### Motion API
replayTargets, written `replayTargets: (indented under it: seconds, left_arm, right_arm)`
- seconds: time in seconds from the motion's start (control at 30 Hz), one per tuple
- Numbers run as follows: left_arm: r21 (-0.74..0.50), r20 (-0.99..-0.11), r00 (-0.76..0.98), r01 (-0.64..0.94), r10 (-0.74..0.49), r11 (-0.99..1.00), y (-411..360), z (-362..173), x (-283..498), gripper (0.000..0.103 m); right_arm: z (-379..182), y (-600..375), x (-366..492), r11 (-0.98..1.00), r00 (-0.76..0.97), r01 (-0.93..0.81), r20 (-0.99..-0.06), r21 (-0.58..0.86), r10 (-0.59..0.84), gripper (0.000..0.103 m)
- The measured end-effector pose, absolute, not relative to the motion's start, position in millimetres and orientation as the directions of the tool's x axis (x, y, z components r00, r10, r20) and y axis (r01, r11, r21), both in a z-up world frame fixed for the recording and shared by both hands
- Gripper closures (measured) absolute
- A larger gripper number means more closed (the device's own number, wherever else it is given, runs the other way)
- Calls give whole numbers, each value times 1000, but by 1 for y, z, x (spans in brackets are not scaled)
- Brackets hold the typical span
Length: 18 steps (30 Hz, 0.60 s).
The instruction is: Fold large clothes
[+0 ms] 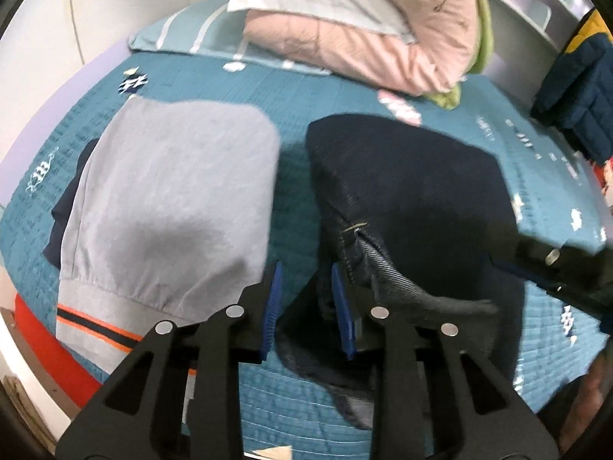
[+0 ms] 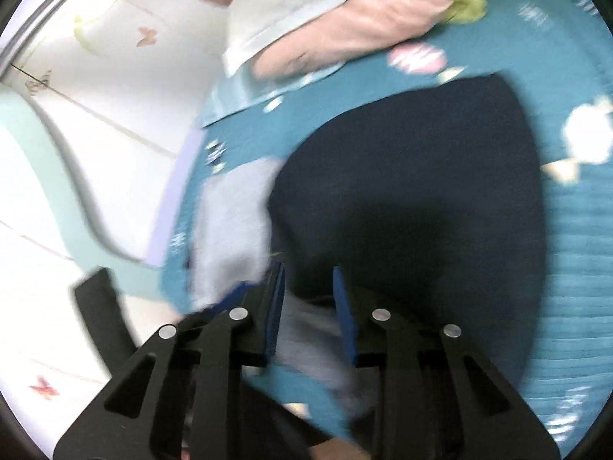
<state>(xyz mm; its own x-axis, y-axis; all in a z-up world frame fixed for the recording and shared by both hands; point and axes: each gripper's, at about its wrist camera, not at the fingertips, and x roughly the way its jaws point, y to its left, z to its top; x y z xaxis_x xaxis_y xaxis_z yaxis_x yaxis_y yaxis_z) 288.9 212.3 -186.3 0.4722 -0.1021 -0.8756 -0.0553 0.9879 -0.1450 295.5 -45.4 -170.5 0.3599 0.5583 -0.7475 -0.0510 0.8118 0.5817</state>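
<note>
Two folded garments sit side by side on the teal bedspread [image 1: 295, 176]: grey sweatpants [image 1: 172, 199] and dark jeans [image 1: 413, 199], a strip of bedspread between them. One pink quilt [image 1: 383, 38] is heaped behind. Left gripper [image 1: 306, 303] is spread, nothing pinched, jeans waistband just beside it. Right gripper [image 2: 308, 306] is parted too, but blur hides any contact.

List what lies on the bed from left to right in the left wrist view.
Grey garment → strip of bare teal bedspread → dark navy garment → navy and yellow jacket at the right edge.
</note>
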Motion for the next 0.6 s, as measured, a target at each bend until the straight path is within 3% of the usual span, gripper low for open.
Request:
replayTargets:
  seconds: [0.1,0.23,0.3,0.37,0.47,0.6]
  left_arm:
    - [-174,-869,477,-43,-133,984,207,-181,295,75]
    - [-144,-870,481,-45,-105,989,201,-173,294,75]
    - [-155,-855,506,-48,-110,987,204,-167,292,66]
    - [-176,-852,508,-49,-127,983,203,-167,292,66]
    - [-170,-869,470,5,-152,985,189,-180,292,66]
    - [-147,-910,384,51,-155,988,173,-208,285,66]
  right_arm:
    - [-204,-42,282,831,277,-4,-798,557,536,84]
    - [-238,0,253,704,109,-51,-697,708,709,86]
    - [-251,34,237,677,-29,-96,-682,729,731,86]
    - [-255,52,226,681,-85,-129,-692,721,717,86]
    - [-245,40,220,714,-44,-120,-722,690,691,87]
    - [-196,-10,212,858,172,-125,-841,498,513,88]
